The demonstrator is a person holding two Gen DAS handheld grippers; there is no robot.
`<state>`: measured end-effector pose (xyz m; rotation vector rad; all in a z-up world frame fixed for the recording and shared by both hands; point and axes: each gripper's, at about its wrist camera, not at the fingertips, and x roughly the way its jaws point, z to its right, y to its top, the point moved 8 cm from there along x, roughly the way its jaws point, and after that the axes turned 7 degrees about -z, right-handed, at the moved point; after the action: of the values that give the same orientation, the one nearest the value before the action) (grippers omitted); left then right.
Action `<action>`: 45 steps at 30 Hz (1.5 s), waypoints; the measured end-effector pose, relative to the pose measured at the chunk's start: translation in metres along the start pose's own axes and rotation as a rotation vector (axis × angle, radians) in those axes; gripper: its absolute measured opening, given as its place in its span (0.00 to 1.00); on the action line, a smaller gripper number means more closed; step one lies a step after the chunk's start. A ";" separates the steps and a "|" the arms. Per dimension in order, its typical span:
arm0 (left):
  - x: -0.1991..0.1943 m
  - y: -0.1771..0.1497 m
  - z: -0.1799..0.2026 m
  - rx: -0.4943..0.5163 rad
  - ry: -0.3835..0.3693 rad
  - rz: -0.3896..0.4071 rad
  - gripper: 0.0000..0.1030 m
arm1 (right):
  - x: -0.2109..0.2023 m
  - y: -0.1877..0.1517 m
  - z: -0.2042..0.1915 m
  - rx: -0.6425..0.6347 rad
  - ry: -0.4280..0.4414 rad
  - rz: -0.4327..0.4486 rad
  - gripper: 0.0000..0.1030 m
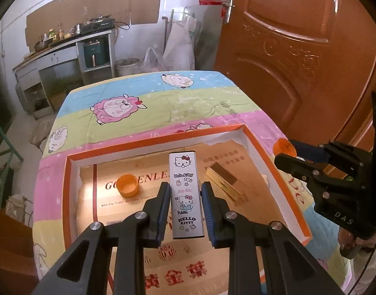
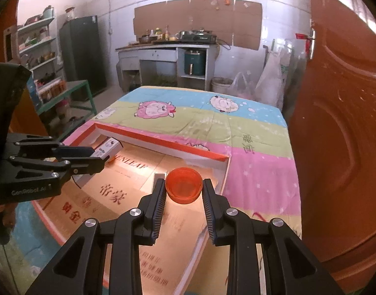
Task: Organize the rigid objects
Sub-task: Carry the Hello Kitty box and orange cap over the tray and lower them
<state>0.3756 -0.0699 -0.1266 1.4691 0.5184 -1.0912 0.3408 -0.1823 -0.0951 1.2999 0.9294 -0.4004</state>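
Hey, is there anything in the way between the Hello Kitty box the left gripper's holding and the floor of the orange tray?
Nothing visible. The Hello Kitty box hangs over bare tray floor; the orange cap lies to its left, the gold box to its right.

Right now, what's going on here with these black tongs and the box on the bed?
A person is sorting small items into an orange-rimmed box on a cartoon-print cloth. The left tongs grip a white Hello Kitty case over the box. The right tongs hold an orange cap above the box's near corner. Already lying inside are another orange cap and a gold bar-shaped box.
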 end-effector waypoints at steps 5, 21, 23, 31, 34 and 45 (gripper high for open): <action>0.015 0.005 -0.006 -0.004 0.020 -0.030 0.26 | 0.023 0.009 0.004 -0.017 0.021 -0.030 0.29; 0.056 0.007 -0.019 -0.027 0.032 -0.117 0.26 | 0.089 0.021 0.013 0.014 0.070 -0.169 0.29; 0.060 0.007 -0.020 -0.030 0.031 -0.123 0.26 | 0.093 0.020 0.014 0.012 0.065 -0.179 0.29; 0.069 0.006 -0.021 -0.029 0.036 -0.134 0.26 | 0.100 0.015 0.013 -0.003 0.059 -0.197 0.29; 0.069 0.007 -0.021 -0.029 0.035 -0.130 0.26 | 0.103 0.014 0.013 -0.006 0.058 -0.203 0.29; 0.071 0.004 -0.023 -0.036 0.020 -0.129 0.26 | 0.108 0.009 0.007 -0.025 0.049 -0.219 0.29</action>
<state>0.4196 -0.0683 -0.1869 1.4323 0.6509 -1.1626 0.4145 -0.1611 -0.1724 1.1938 1.1197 -0.5263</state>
